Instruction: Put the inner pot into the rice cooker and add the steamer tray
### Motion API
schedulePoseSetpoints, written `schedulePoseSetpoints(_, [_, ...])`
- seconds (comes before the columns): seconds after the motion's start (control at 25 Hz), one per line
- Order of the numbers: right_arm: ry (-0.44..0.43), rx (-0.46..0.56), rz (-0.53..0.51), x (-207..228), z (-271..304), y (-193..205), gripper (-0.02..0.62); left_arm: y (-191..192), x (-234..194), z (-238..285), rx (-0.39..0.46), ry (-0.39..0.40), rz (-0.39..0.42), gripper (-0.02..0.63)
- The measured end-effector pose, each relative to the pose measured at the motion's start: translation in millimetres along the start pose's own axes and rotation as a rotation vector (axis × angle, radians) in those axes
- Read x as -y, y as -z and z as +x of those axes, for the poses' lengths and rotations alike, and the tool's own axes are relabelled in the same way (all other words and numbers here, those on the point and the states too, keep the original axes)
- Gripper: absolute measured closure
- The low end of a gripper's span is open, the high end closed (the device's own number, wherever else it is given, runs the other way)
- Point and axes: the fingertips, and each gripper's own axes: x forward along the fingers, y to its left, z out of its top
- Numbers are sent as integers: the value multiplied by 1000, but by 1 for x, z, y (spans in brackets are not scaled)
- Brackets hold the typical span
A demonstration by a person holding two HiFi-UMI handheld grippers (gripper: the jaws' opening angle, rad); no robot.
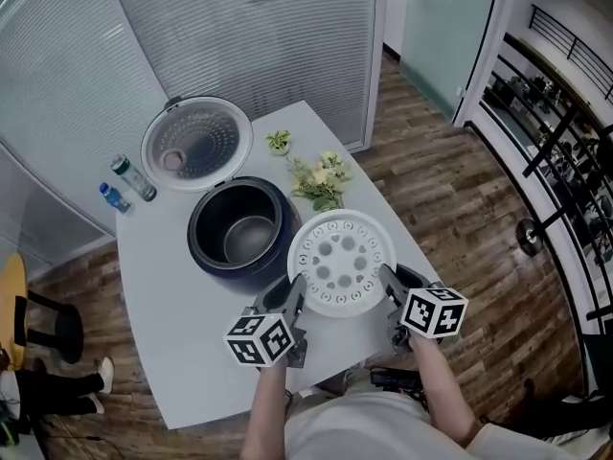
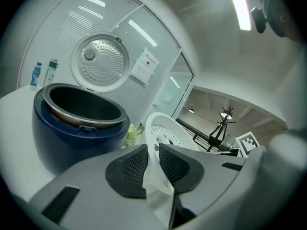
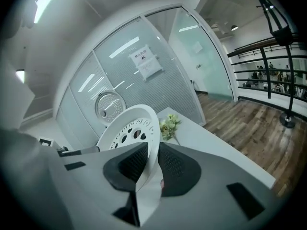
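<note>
Two steps make up the task, and one looks done.

Head view: the inner pot (image 1: 247, 240), dark and empty, sits inside the dark blue rice cooker (image 1: 213, 254) on the white bench (image 1: 182, 333). The cooker's lid (image 1: 197, 142) stands open at 11 o'clock from the pot. The steamer tray (image 1: 341, 262) is not yet in. It is held above the bench just beside the cooker, at about 4 o'clock from it. The left hand-held gripper (image 1: 295, 290) pinches the tray's rim at 8 o'clock, and the right hand-held gripper (image 1: 391, 286) pinches the rim at 4 o'clock. The tray is a round white plastic disc with a raised rim and rings of round holes. A bunch of flowers (image 1: 321, 182) lies at 12 o'clock from the tray, and two bottles (image 1: 129, 185) stand near the bench's far left edge.

Left gripper view: both black ribbed pads press on the tray's thin white rim. The tray is seen edge-on and tilted. The cooker with its pot sits at 10 o'clock, its mouth unobstructed.

Right gripper view: the pads clamp the opposite rim in the same way. The tray's holes show beyond them, with the flowers at 1 o'clock.

What remains, by this reading, is to carry the tray over the pot and lower it level onto the pot's mouth.
</note>
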Motion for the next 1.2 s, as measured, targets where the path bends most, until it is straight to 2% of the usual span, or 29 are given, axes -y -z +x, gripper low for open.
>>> schedulePoseSetpoints(0.52, [-134, 40, 9, -41, 27, -48, 514, -58, -16, -15, 125, -31, -46, 531])
schedulePoseSetpoints(0.68, [-182, 45, -1, -47, 25, -54, 514, -63, -11, -24, 162, -62, -38, 531])
schedulePoseSetpoints(0.96, [-244, 24, -27, -64, 45, -64, 514, -76, -26, -33, 212, -110, -88, 535])
schedulePoseSetpoints(1.2, [-329, 10, -26, -82, 62, -80, 514, -90, -35, -41, 237, -185, -62, 535])
